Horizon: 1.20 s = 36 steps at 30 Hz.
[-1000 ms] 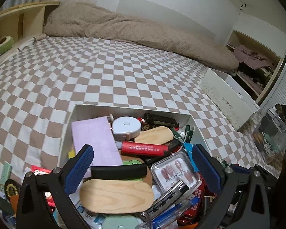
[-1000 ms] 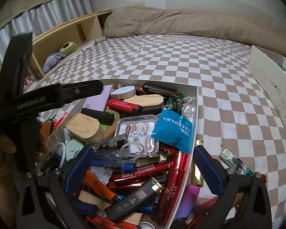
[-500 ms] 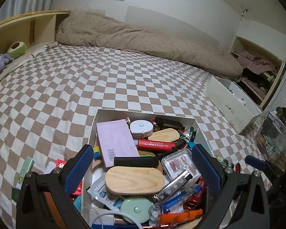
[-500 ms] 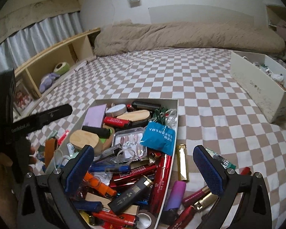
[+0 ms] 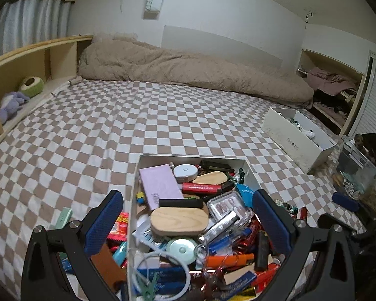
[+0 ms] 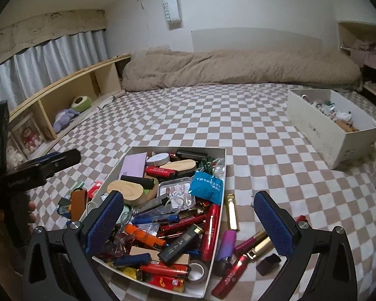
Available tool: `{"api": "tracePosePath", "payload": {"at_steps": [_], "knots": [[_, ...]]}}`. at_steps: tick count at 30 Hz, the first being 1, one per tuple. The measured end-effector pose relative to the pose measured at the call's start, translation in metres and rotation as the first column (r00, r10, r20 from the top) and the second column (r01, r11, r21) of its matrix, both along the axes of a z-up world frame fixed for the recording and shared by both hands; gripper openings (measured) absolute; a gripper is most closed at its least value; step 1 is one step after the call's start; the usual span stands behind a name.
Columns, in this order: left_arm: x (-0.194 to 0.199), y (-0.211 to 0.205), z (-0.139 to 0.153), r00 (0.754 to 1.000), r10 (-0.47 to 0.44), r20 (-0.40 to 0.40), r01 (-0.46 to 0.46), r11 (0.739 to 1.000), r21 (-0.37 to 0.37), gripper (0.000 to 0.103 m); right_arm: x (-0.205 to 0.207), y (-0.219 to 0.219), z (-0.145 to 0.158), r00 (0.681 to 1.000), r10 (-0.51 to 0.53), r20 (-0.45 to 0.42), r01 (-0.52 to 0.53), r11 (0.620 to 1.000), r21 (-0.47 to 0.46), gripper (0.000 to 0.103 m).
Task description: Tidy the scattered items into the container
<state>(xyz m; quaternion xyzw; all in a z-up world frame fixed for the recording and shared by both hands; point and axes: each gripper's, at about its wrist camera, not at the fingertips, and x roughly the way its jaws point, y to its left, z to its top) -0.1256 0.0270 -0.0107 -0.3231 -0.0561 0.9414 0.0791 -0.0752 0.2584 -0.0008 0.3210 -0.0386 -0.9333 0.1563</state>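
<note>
both hand-held grippers hovering wide open over a packed box

the white container [image 6: 214,263] is sitting on the checkered bed [image 6: 213,115], lower centre of both views, crammed w/ stuff: a wooden oval piece [image 5: 179,219], a lilac card box [image 5: 159,188], a red lighter [image 5: 200,188], a clear nail-tip case [image 6: 178,192], a blue packet [image 6: 208,184].

left hand-held gripper [image 5: 188,222] is hanging above the container w/ blue pads spread far apart, gripping nothing. right hand-held gripper [image 6: 188,222] is doing the same at the bottom of its view, jaws fully apart, nothing between them. the left one is also showing at the left edge of the right wrist view, w/ a person's fingers [image 6: 31,207] on it.

scattered items are lying outside the container. right of it: a gold lighter [image 6: 231,212] just beside the wall, a purple lighter [image 6: 226,248], a magenta lip gloss tube [image 6: 250,240], a small black cube [image 6: 268,263]. left of it: a brown leather piece [image 6: 77,204], a mint strip [image 5: 62,217], red snack packets [image 5: 119,228].

a white shoebox [image 6: 333,135] is sitting well apart, at the right of the frame.
</note>
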Motion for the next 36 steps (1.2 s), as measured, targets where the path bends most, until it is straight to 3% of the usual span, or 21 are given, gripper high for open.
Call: {"api": "tracePosePath", "payload": {"at_steps": [5, 16, 36], "knots": [[0.021, -0.011, 0.009, 1.0, 0.007, -0.018, -0.006, 1.0, 0.023, 0.103, 0.016, 0.004, 0.011, 0.999, -0.026, -0.027, 0.027, 1.0, 0.011, 0.103], [0.068, -0.021, 0.021, 0.998, 0.006, -0.061, -0.006, 1.0, 0.0, 0.103, 0.056, 0.013, 0.031, 0.994, -0.069, -0.088, 0.071, 0.997, 0.028, 0.103], [0.12, -0.028, 0.023, 0.994, 0.014, -0.106, -0.022, 0.997, -0.078, 0.103, 0.096, 0.012, 0.03, 0.991, -0.076, -0.11, 0.084, 0.994, 0.07, 0.103]]}}
